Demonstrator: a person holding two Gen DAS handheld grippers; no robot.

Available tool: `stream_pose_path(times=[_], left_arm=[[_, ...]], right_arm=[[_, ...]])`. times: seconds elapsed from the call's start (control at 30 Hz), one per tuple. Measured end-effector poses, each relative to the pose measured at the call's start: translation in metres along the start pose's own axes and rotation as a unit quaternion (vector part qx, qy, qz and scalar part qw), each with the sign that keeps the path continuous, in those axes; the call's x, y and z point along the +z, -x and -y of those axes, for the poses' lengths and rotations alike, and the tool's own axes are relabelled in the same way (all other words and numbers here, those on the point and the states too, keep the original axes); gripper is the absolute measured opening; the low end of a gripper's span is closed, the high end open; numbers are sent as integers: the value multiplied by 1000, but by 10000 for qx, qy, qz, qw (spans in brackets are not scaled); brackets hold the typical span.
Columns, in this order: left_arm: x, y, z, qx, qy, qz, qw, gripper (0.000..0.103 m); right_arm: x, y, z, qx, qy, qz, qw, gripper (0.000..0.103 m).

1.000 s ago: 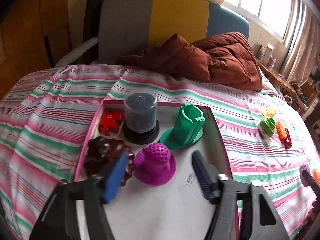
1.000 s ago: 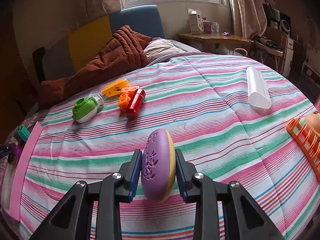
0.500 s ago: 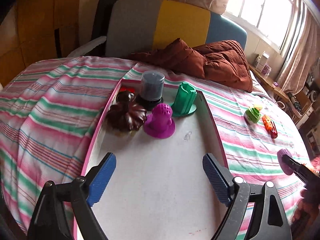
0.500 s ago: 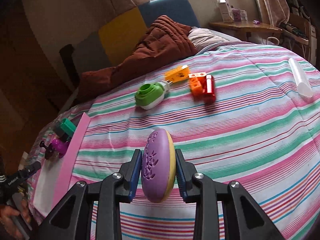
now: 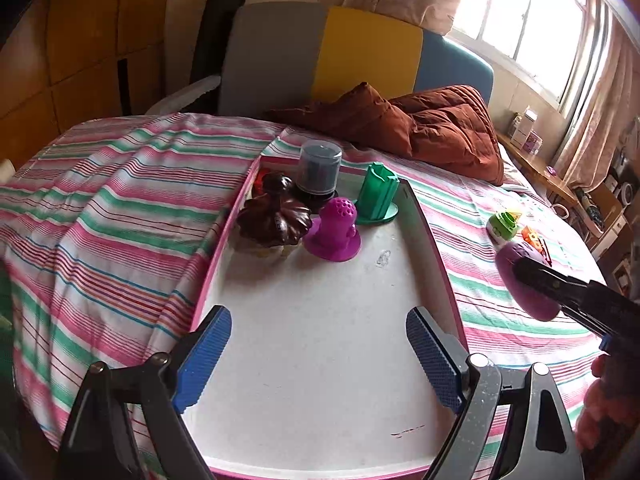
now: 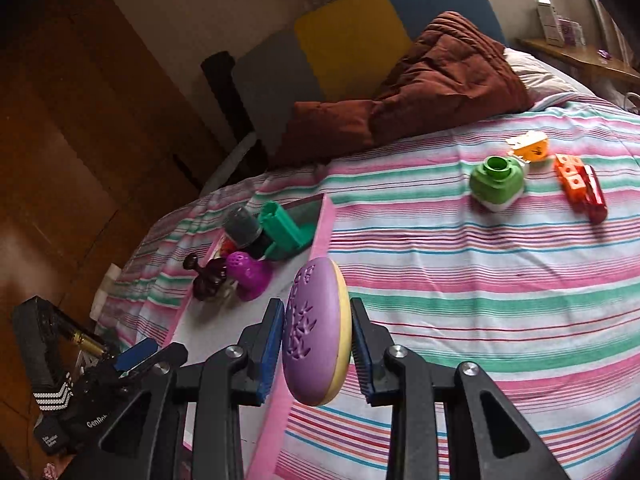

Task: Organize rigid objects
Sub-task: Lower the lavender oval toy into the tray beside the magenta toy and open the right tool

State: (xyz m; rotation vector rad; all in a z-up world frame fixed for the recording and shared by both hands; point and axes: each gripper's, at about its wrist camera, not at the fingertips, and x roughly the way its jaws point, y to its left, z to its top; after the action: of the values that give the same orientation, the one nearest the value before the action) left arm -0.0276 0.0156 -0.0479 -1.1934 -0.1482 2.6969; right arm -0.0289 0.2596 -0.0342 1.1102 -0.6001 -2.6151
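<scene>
A pink-rimmed white tray (image 5: 436,240) lies on the striped bed. At its far end stand a dark brown fluted piece (image 5: 274,220), a magenta dotted piece (image 5: 334,230), a green holder (image 5: 376,196) and a grey-capped cylinder (image 5: 320,168). My left gripper (image 5: 318,354) is open and empty over the tray's near half. My right gripper (image 6: 316,344) is shut on a purple and yellow oval disc (image 6: 316,334), held above the tray's right rim (image 6: 324,224). The disc also shows in the left wrist view (image 5: 528,280).
On the bedspread to the right lie a green and white block (image 6: 496,182), a yellow piece (image 6: 530,146), an orange block (image 6: 570,174) and a red cylinder (image 6: 596,196). A brown quilt (image 5: 420,128) lies at the bed's far side.
My left gripper has pulled back from the tray's far end and stays open. My right gripper has carried the disc left, from over the bedspread to the tray's right rim.
</scene>
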Motion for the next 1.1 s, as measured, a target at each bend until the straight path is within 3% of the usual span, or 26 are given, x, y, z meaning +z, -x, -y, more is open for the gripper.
stream_pose_path(times=[0.37, 0.57, 0.67, 0.93, 1.1], left_arm=[[-3, 13, -19, 78, 126, 125, 9998, 94], [-7, 18, -33, 108, 328, 106, 9993, 95], [-8, 18, -39, 132, 410, 78, 9990, 95], [-9, 19, -40, 106, 475, 121, 9987, 95], [-9, 18, -35, 45, 412, 94, 9991, 95]], right_arm=[[17, -70, -47, -175, 400, -439, 9981, 32], [23, -105, -55, -444, 551, -641, 9954, 32], [24, -116, -55, -774, 667, -665, 9925, 35], [26, -75, -53, -778, 894, -85, 9929, 35], [16, -57, -54, -806, 1103, -57, 9906, 35]])
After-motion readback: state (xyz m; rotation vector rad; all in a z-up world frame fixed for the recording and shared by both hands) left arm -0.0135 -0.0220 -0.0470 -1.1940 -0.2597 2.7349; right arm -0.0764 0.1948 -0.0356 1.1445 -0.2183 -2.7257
